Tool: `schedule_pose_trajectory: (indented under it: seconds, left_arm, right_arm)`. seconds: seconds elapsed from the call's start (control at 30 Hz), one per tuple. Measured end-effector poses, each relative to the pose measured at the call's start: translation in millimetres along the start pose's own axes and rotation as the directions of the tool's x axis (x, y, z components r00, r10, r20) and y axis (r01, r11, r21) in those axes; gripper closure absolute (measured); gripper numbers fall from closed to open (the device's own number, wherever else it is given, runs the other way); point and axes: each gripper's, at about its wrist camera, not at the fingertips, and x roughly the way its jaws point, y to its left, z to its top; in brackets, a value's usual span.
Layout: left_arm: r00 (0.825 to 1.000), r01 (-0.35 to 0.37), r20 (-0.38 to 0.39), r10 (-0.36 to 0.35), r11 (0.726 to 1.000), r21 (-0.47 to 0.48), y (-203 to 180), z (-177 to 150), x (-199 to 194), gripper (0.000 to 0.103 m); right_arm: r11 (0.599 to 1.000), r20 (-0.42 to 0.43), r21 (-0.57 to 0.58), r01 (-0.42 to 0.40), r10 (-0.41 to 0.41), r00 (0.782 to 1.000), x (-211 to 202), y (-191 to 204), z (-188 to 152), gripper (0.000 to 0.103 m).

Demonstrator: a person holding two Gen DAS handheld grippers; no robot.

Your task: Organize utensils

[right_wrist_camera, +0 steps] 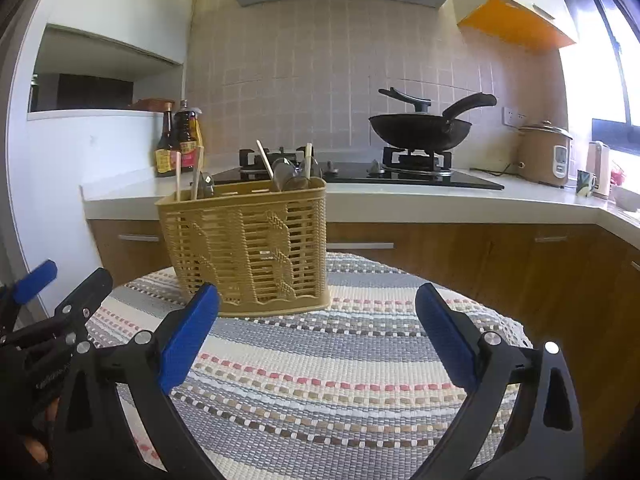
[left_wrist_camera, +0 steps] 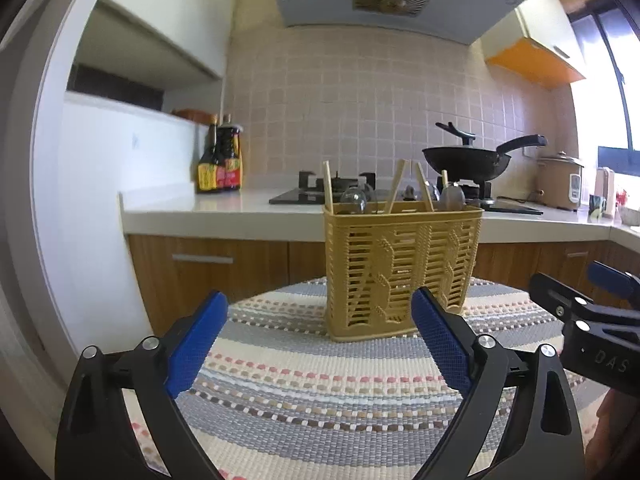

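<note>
Both grippers hover spread wide over the striped mat, with the utensil basket standing ahead of them.

The yellow slatted utensil basket (left_wrist_camera: 402,272) stands upright on the woven striped mat (left_wrist_camera: 312,392) that covers the surface, holding wooden chopsticks (left_wrist_camera: 328,182) and metal spoons (left_wrist_camera: 354,200) that poke above its rim. The left gripper (left_wrist_camera: 318,340) has its blue fingers (left_wrist_camera: 192,344) released, nothing between them, the basket just ahead and slightly right. The right gripper (right_wrist_camera: 318,340) is likewise spread and grasps nothing; the basket sits ahead to its left. Behind, a kitchen counter (right_wrist_camera: 400,200) carries a gas hob (right_wrist_camera: 400,176) with a black wok (right_wrist_camera: 416,130), sauce bottles (right_wrist_camera: 178,140) and a rice cooker (right_wrist_camera: 546,152).
</note>
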Motion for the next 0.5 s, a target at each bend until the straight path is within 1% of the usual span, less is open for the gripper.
schedule_pose_trajectory:
  seconds: [0.13, 0.2, 0.33, 0.5]
  left_arm:
    - [1.000, 0.019, -0.023, -0.019, 1.000, 0.001, 0.1, -0.5, 4.4, 0.008]
    - [0.999, 0.019, -0.030, -0.020, 1.000, -0.011, 2.9, -1.0, 5.7, 0.008]
    - [0.999, 0.015, -0.037, -0.017, 0.999, -0.033, 9.6, -1.8, 7.3, 0.008]
    - [0.999, 0.016, -0.038, -0.018, 0.999, -0.043, 11.9, -1.8, 7.4, 0.008]
  right_arm:
    - [1.000, -0.006, 0.002, 0.006, -0.006, 1.000, 1.3, 0.4, -1.3, 0.009]
    - [0.999, -0.007, -0.005, 0.032, -0.032, 0.999, -0.2, 3.3, -3.3, 0.009]
    - [0.998, 0.026, -0.035, 0.050, -0.049, 0.998, -6.6, 11.1, -3.2, 0.009]
    - [0.999, 0.027, -0.041, 0.026, -0.025, 0.999, -8.4, 10.7, -2.7, 0.009]
